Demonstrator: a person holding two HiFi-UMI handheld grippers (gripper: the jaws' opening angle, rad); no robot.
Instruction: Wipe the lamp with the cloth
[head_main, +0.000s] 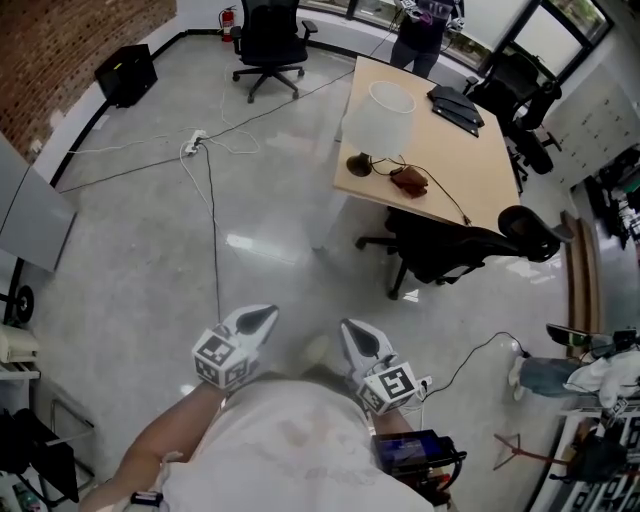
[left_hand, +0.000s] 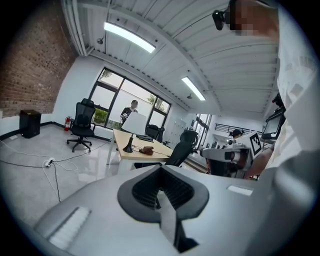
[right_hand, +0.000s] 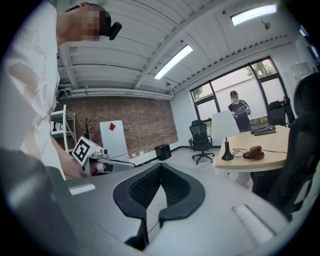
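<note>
The left gripper (head_main: 262, 322) and the right gripper (head_main: 358, 336) sit side by side close in front of the person's chest. Both point ahead and slightly downward towards the desk, and their tips lean a little towards each other. Each gripper's own view shows the ribbed pads pressed together with nothing between them, so both are closed and empty. The left forearm (head_main: 160, 450) is bent and tucked close to the body.

Beyond a stretch of bare floor, a black office chair (head_main: 450, 245) stands pushed against the near edge of the light wooden table (head_main: 470, 165). It sits between the person and the work.

On the table, well out of reach, lies the crumpled dark reddish-brown cloth (head_main: 410, 180), just beside the lamp's foot. It looks soft, light and limp. A pinch on any raised fold should lift it, and it will probably droop and bunch up.

Behind it stands the table lamp with a white drum shade and a dark slender stem (head_main: 378, 118), upright, with a thin cord trailing across the tabletop. The shade looks thin and easy to dent, and the lamp looks top-heavy. The stem or base is likely the safer place to steady it, with only light strokes on the shade.
</note>
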